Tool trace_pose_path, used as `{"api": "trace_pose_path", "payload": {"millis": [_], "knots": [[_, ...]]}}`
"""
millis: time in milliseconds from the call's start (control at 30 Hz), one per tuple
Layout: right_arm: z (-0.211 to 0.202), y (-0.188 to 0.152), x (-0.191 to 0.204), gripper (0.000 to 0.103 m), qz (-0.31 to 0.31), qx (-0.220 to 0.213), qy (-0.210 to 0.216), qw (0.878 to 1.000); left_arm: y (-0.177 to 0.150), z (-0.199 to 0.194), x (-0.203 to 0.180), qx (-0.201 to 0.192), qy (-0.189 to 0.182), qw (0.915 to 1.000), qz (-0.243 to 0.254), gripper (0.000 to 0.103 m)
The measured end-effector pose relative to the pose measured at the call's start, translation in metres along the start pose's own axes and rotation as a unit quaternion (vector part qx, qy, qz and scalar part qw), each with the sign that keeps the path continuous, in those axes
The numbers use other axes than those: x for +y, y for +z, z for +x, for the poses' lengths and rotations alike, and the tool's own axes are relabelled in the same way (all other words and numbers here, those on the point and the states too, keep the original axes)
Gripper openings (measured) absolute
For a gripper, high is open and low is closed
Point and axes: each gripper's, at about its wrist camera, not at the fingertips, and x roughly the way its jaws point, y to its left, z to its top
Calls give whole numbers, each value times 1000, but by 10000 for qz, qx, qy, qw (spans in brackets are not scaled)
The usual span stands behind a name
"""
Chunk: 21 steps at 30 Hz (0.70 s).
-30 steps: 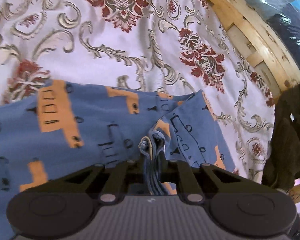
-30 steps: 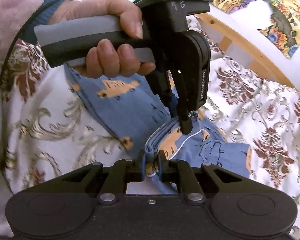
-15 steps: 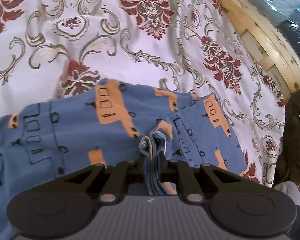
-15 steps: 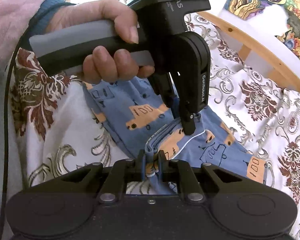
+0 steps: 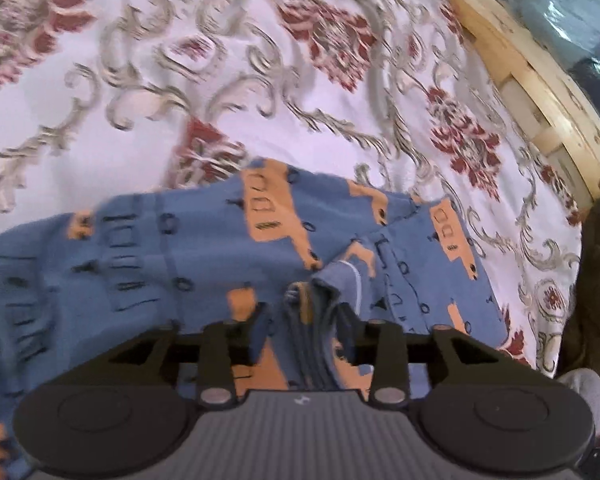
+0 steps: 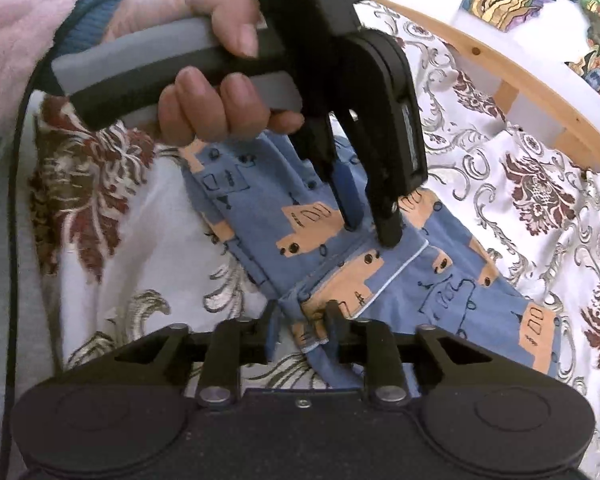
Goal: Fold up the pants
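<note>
Blue pants printed with orange trucks lie folded over on a floral bedcover. My left gripper stands open, and a bunched stack of the pants' edges sits loosely between its spread fingers. In the right wrist view the pants run from centre to lower right. The right gripper is open too, with a folded corner of the cloth between its fingers. A hand holds the left gripper just beyond, fingertips down on the pants.
A wooden bed frame borders the cover at the upper right, with blue bundles behind it. A dark garment lies at the right edge. A pink sleeve fills the upper left, and a wooden rail curves behind.
Both grippers were shut on the pants' edges and have now opened their fingers. The pants have slid right and spread lower onto the bedcover.
</note>
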Motion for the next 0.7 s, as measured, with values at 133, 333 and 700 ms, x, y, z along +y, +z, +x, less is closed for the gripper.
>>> {"api": "trace_pose_path", "payload": {"millis": [133, 333, 700], "knots": [[-19, -9, -12, 47, 183, -160, -47, 9997, -8, -27, -3, -365, 146, 9991, -165, 55], [-37, -25, -74, 48, 1110, -216, -1186, 9865, -34, -35, -25, -763, -261, 9962, -332, 67], [-2, -66, -120, 66, 1974, 416, -2149, 9556, -71, 10, -44, -647, 709, 9952, -202, 82]]}}
